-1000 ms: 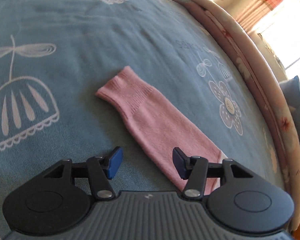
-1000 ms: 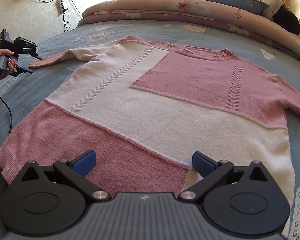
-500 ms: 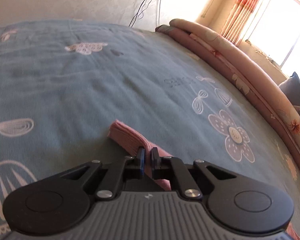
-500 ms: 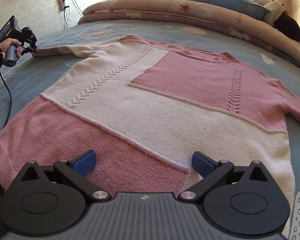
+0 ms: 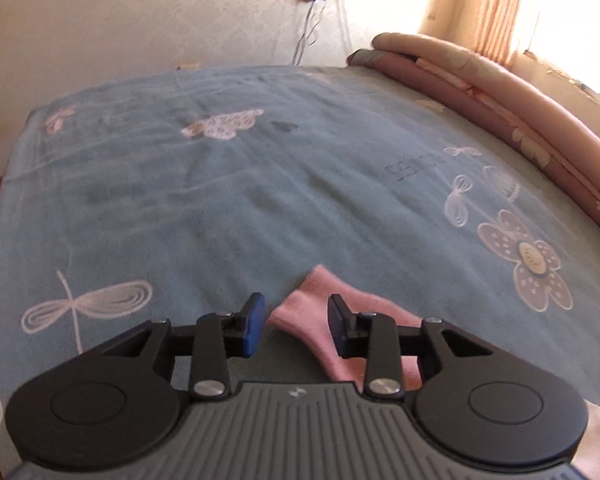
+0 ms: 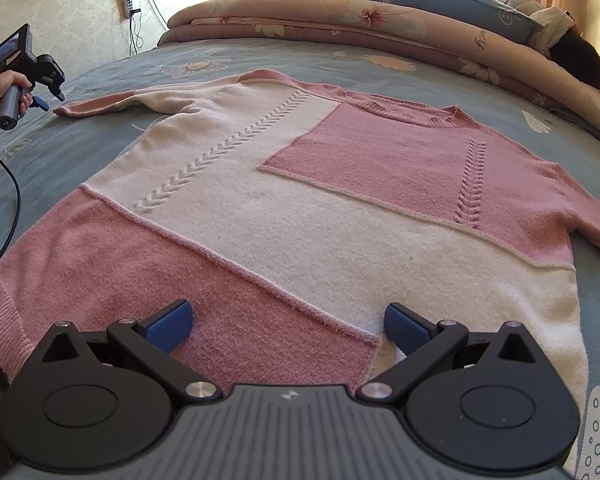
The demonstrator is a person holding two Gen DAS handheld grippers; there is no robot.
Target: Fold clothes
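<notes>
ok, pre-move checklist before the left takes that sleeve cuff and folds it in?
1. Left gripper free of fabric: ok. Jaws are opening, and the pink cuff lies between them with no pad pressing on it.
2. Cuff lined up with the jaws: ok, its end sits just ahead of the fingertips.
3. Left sleeve laid out flat on the bedspread: ok in the right wrist view.
4. Sweater body spread flat: ok, with no big wrinkles visible.
5. Right gripper out of the fold path: ok. It is open over the hem and holds nothing.
6. Right sleeve end: cannot tell, since it runs off the frame edge.
</notes>
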